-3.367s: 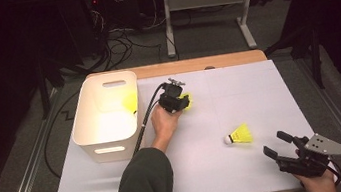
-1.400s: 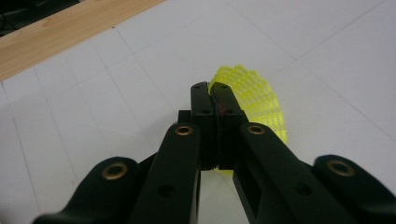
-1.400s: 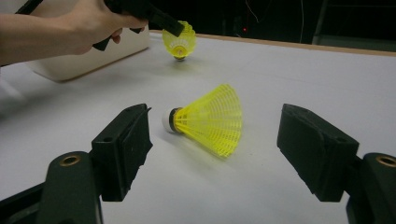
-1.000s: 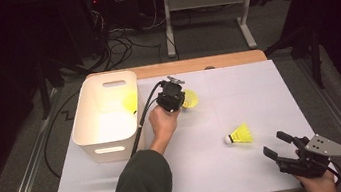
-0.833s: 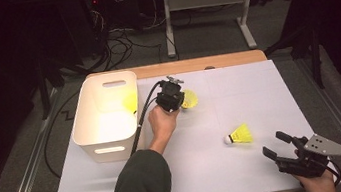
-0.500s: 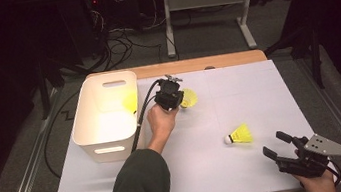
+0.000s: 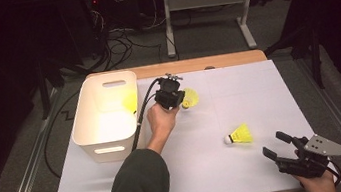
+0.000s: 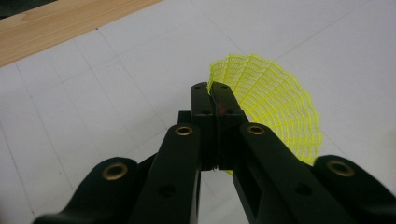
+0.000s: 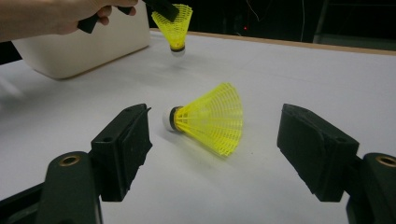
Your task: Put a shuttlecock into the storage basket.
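1. Left gripper (image 7: 174,97) sits in the person's left hand (image 7: 161,120), just right of the white bin (image 7: 105,116), toward the far side of the table.
2. Its jaws are clamped together on the rim of a yellow shuttlecock's (image 7: 189,98) mesh skirt. In the left gripper view the skirt (image 8: 273,102) fans out to the right of the closed tips.
3. In the right gripper view that shuttlecock (image 9: 174,23) hangs cork-down, clear of the white mat (image 7: 248,85), right beside the bin wall.
4. Second yellow shuttlecock (image 7: 238,135) lies on its side on the mat, white cork pointing left, right of centre and nearer the person.
5. Right gripper (image 7: 276,145) rests at the near right corner, held in the right hand (image 7: 317,184), jaws spread wide with nothing between the pads.
6. In the right gripper view the lying shuttlecock (image 9: 210,118) sits ahead of the jaws, between their lines, not touching either.
7. Something yellow (image 7: 129,101) lies inside the bin at its far right corner; can't tell what it is.
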A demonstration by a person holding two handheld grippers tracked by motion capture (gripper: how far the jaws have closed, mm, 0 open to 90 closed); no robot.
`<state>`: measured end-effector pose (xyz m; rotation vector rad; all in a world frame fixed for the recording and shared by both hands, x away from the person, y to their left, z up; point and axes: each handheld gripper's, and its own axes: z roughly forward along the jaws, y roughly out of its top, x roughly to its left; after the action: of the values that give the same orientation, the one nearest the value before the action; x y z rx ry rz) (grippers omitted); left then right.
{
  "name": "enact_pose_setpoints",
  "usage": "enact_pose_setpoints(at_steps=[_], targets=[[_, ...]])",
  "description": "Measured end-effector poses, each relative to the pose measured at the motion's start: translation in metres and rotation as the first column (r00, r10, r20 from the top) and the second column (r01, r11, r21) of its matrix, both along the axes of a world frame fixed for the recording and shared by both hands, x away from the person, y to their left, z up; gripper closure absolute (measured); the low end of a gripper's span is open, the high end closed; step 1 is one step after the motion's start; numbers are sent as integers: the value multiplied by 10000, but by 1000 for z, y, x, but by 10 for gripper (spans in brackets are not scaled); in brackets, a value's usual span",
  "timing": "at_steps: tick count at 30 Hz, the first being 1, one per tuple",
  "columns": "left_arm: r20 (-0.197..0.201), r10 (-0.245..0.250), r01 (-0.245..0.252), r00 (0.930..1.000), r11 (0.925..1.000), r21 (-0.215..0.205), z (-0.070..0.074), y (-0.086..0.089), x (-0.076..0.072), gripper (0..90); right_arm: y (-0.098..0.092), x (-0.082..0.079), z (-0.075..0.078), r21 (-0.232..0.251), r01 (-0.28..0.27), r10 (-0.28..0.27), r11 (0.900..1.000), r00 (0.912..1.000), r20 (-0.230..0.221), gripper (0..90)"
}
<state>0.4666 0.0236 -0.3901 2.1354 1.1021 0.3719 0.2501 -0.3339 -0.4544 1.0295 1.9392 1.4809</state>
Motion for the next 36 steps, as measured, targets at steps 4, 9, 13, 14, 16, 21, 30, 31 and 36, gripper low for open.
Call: enact_pose_setpoints(at_steps=[4,9,13,14,16,21,30,31,36], targets=[[-8,43,-43,10000,10000,75,3,2,-1,899,0,0,0,-3,-25,25,10000,10000,11,261],[30,86,-86,10000,9999,57,7,4,-2,900,0,0,0,1,-6,6,10000,10000,-10,261],[46,74,-75,10000,10000,49,10,2,-2,899,0,0,0,11,-9,9,10000,10000,-15,261],[52,80,-80,10000,10000,42,12,2,-2,899,0,0,0,8,1,-1,10000,10000,-11,261],[56,87,-87,9999,10000,28,14,3,-2,899,0,0,0,-7,-21,21,10000,10000,-4,261],[69,133,-133,9999,9999,30,19,6,-2,899,0,0,0,6,-4,4,10000,10000,-9,261],[48,278,-280,9996,9993,260,28,13,-4,899,0,0,0,-23,-32,32,10000,10000,-18,261],[33,280,-281,9996,9989,379,28,12,-4,899,1,0,0,-29,-42,42,10000,10000,-13,261],[-10,254,-254,9997,9992,322,30,15,-4,899,0,0,0,-7,17,-17,10000,10000,-26,261]])
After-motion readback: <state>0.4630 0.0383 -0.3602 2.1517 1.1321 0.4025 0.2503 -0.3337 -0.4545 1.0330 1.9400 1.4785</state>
